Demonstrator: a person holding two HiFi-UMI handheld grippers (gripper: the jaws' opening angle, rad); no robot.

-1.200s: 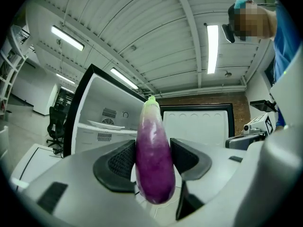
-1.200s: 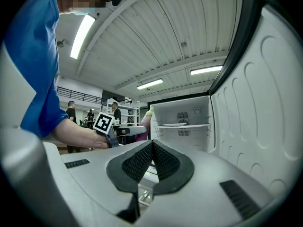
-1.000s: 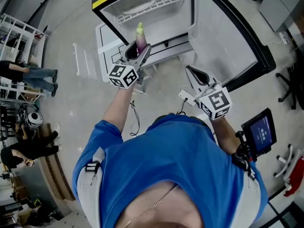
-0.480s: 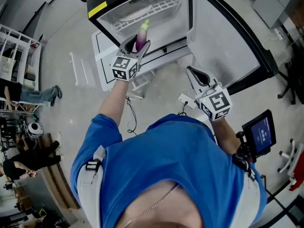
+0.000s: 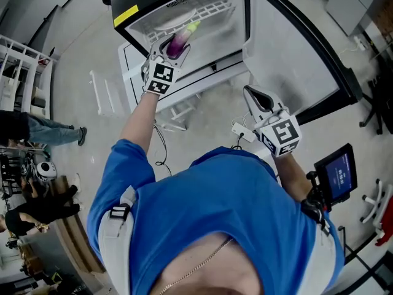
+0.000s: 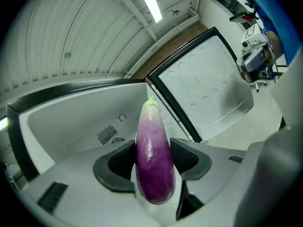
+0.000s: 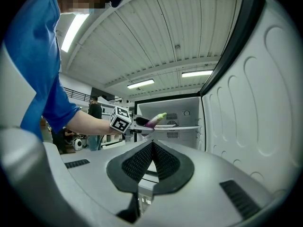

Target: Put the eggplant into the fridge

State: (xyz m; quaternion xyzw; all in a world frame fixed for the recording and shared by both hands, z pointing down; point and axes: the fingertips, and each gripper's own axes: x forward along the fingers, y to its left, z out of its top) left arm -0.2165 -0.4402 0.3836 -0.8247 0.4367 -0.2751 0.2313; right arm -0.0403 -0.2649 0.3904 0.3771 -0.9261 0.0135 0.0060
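My left gripper (image 5: 174,47) is shut on a purple eggplant (image 5: 179,39) with a pale green tip, held out at the mouth of the open fridge (image 5: 202,23). In the left gripper view the eggplant (image 6: 153,162) stands between the two dark pads, tip toward the fridge's white inside (image 6: 90,122). From the right gripper view the eggplant (image 7: 155,119) hangs just above a wire shelf (image 7: 182,127). My right gripper (image 5: 255,98) is shut and holds nothing, lower down beside the open door (image 5: 295,48); its pads (image 7: 142,162) meet.
The fridge door (image 7: 262,98) stands wide open at the right. White racks (image 5: 107,88) lie on the floor left of the fridge. People (image 5: 43,128) and shelving stand far left. A small screen (image 5: 334,171) sits at the right.
My left gripper has carried the eggplant up and forward into the fridge opening and tipped it toward the shelf. The right gripper has stayed put.
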